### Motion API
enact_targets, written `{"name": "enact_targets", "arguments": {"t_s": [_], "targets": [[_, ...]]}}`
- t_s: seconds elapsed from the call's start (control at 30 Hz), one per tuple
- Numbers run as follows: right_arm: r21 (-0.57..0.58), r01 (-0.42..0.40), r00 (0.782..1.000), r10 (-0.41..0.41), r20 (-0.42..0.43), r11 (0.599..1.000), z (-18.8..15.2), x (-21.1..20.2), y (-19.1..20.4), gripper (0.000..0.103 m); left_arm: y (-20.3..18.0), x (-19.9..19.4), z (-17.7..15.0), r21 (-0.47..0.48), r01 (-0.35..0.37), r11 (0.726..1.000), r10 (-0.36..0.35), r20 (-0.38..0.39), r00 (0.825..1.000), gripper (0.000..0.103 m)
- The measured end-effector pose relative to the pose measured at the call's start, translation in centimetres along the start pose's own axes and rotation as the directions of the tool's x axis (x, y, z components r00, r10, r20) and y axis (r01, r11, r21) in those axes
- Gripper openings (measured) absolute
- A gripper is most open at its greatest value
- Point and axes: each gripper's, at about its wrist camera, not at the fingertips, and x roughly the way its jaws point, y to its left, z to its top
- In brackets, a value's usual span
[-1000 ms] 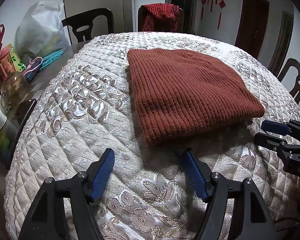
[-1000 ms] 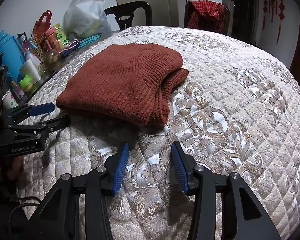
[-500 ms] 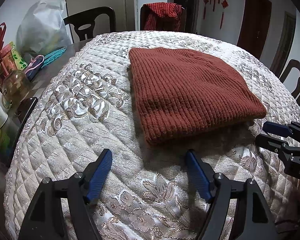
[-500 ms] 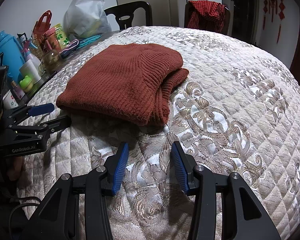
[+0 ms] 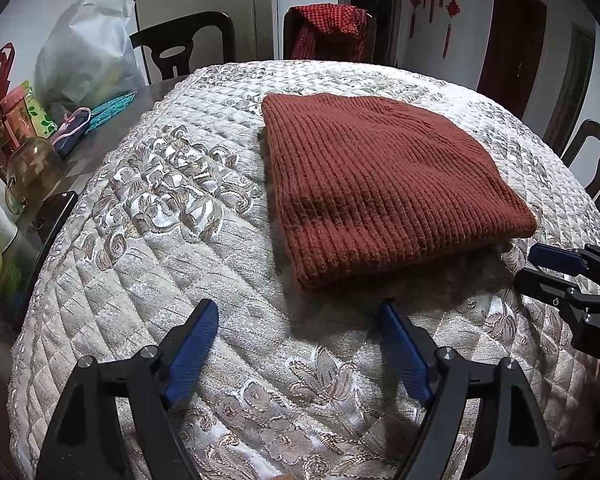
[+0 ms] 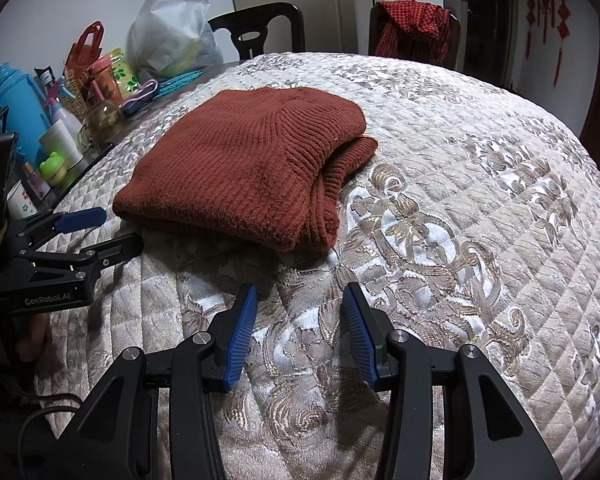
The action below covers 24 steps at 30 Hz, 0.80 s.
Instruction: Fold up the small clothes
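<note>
A rust-red knitted garment (image 5: 380, 188) lies folded into a flat stack on the quilted table cover (image 5: 160, 216). It also shows in the right wrist view (image 6: 252, 168), with its folded layers showing at the right edge. My left gripper (image 5: 298, 312) is open and empty, just short of the garment's near edge; it also shows in the right wrist view (image 6: 100, 232). My right gripper (image 6: 300, 296) is open and empty, a little short of the garment's near right corner; it shows at the right edge of the left wrist view (image 5: 534, 264).
Bottles, jars and a white plastic bag (image 6: 172, 36) crowd the table's left side beyond the cover. A blue flask (image 6: 16, 108) stands there too. Dark chairs (image 5: 184, 44) ring the table; a red checked cloth (image 5: 332, 24) hangs on one.
Both grippers have held almost still. The left wrist view has drawn back slightly from the garment. The garment has not moved.
</note>
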Motion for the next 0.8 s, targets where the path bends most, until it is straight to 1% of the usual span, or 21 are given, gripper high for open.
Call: {"name": "enact_targets", "arguments": {"t_s": [0.8], "targets": [[0.003,-0.004,1.0,0.004,0.001,1.0,0.02,-0.04,0.11,0.045,-0.1,-0.01,-0.04,0.001,0.0,1.0,0.0,-0.001,1.0,0.085]]}}
